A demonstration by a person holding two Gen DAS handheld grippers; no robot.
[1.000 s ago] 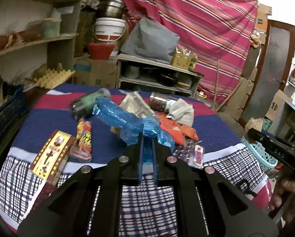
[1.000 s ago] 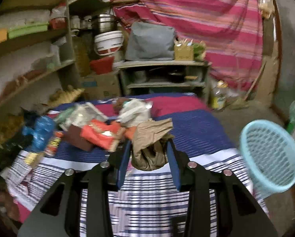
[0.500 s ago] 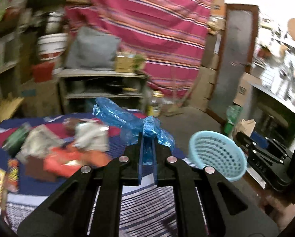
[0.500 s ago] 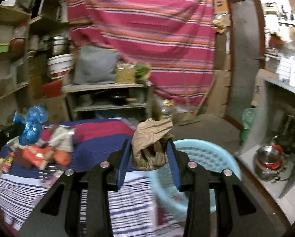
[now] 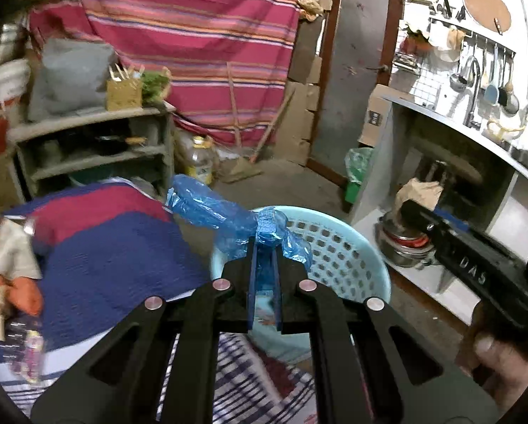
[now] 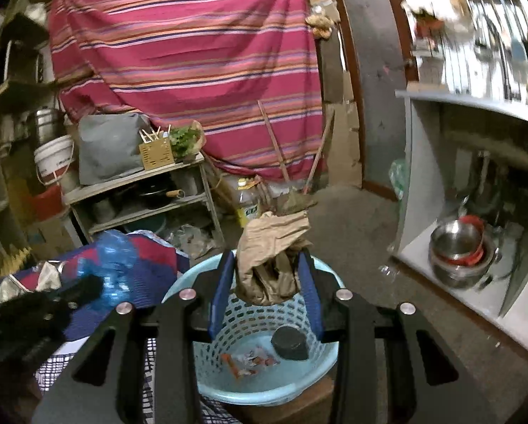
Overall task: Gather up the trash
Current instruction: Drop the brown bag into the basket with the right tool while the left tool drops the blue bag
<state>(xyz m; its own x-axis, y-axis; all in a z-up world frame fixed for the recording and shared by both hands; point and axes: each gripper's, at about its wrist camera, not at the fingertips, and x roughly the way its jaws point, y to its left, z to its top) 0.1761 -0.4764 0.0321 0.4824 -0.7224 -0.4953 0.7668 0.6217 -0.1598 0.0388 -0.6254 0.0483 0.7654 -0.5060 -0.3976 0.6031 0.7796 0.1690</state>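
1. My left gripper (image 5: 264,247) is clamped on a blue plastic bag (image 5: 210,208). The jaws are nearly together, with only the thin film pinched between them.
2. The blue bag's knot sits at the fingertips. Its long tail sticks up and to the left, and a short tail hangs to the right.
3. In the left wrist view, that bag is over the near rim of the light blue basket (image 5: 334,247), not inside it.
4. My right gripper (image 6: 267,275) is clenched on a crumpled brown paper bag (image 6: 271,247). The jaws stand partly apart with the wad filling the gap, and the blue pads press on both sides of it.
5. The paper bag is held directly above the basket (image 6: 264,388), clear of the bottom.
6. Inside the basket are a dark round lid-like object (image 6: 290,342) and a few small orange-and-white wrappers (image 6: 249,360). I can't read what they are.
7. The basket sits on the floor just beside the edge of the table with the striped cloth (image 5: 122,247).
8. More trash lies on the table at far left: a pale crumpled packet (image 5: 14,251) and an orange wrapper (image 5: 23,293). Both are blurred.
9. From the left camera I see the right gripper's body (image 5: 476,265) at the right edge, with a hand (image 5: 504,364) under it.
10. From the right camera, the left gripper (image 6: 51,304) and the blue bag (image 6: 119,265) show at left, both smeared.
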